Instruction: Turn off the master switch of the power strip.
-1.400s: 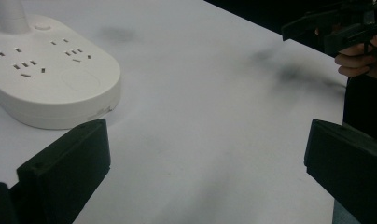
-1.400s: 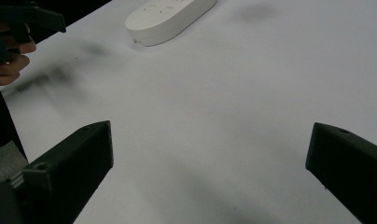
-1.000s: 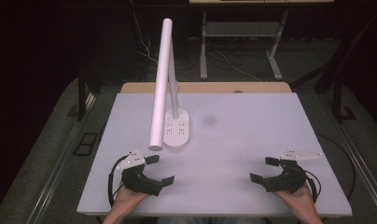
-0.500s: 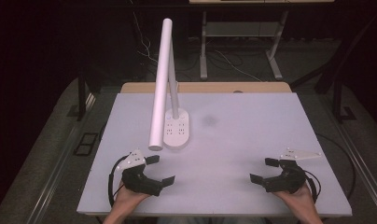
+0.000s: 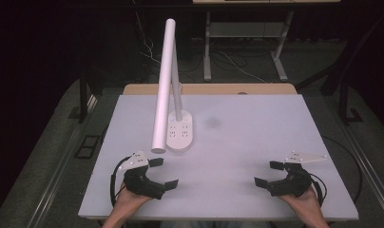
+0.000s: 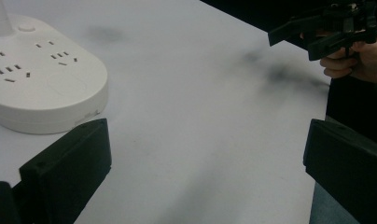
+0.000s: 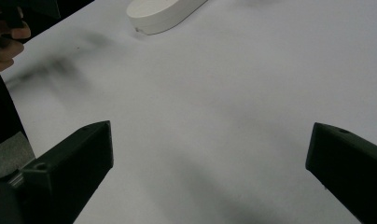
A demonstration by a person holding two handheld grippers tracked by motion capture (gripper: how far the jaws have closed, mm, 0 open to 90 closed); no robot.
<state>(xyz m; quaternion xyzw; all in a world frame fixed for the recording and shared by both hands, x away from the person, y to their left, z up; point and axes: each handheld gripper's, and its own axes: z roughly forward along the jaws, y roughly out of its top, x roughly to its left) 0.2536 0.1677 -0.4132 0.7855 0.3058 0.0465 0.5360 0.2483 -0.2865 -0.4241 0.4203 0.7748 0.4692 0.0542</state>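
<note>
Both tools, left tool and right tool, sit wide open and empty on the worktop, with the desk lamp just ahead of the left one; its socket base looks bottom-heavy and slick, so I'd grab the stiff, thin upright stem.

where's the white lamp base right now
In the high view the white oval lamp base sits left of centre on the pale table, just ahead of the left tool.

One camera looks down on my tabletop from above. My two tongs cameras sit low, close to its surface, facing inward; both catch the lamp base.
</note>
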